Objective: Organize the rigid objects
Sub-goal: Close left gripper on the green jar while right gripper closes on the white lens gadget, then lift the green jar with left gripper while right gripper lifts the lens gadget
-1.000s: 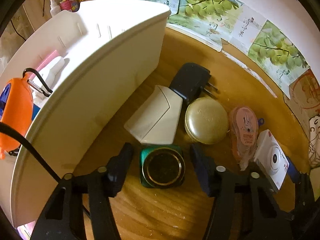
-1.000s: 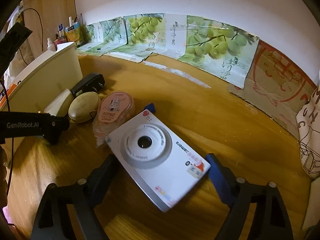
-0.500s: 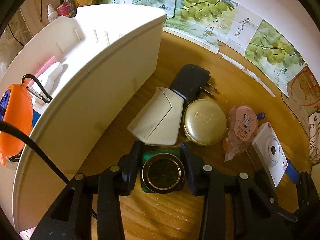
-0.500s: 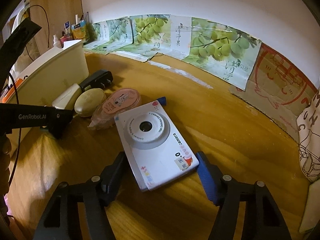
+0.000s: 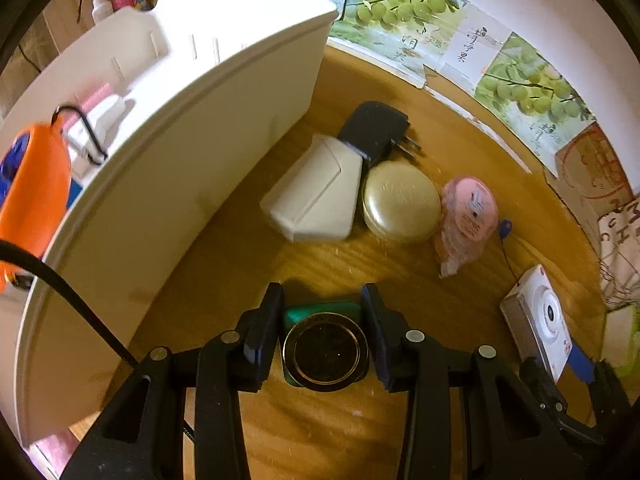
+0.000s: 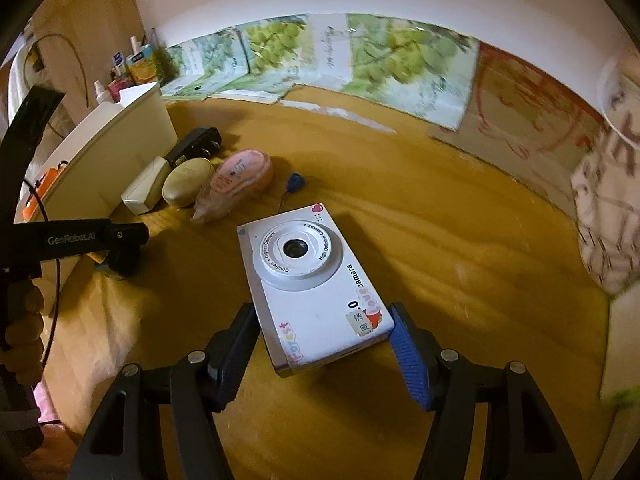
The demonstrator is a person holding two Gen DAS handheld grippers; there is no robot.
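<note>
A green jar (image 5: 325,346) with a dark, gold-rimmed lid is clamped between the fingers of the left gripper (image 5: 322,332), both pads being pressed against its sides; whether it is raised off the wooden tabletop (image 5: 320,272) cannot be told. Beyond it, a loose row of objects is seen on the tabletop beside the curved wall of a white organizer bin (image 5: 168,168): a cream wedge-shaped case (image 5: 316,196), a black plug adapter (image 5: 372,130) touching the case's far end, a gold oval tin (image 5: 400,202) just beside the case, and a pink tape dispenser (image 5: 466,216) next to the tin. An orange item (image 5: 32,196) with a black clip is held inside the bin. In the right wrist view, a white children's camera (image 6: 316,284), lens up and tilted, is gripped at its near end by the right gripper (image 6: 324,346), whose fingers are closed against its two sides. The camera's blue strap tag (image 6: 295,181) is seen lying on the tabletop beyond it, near the tape dispenser.
</note>
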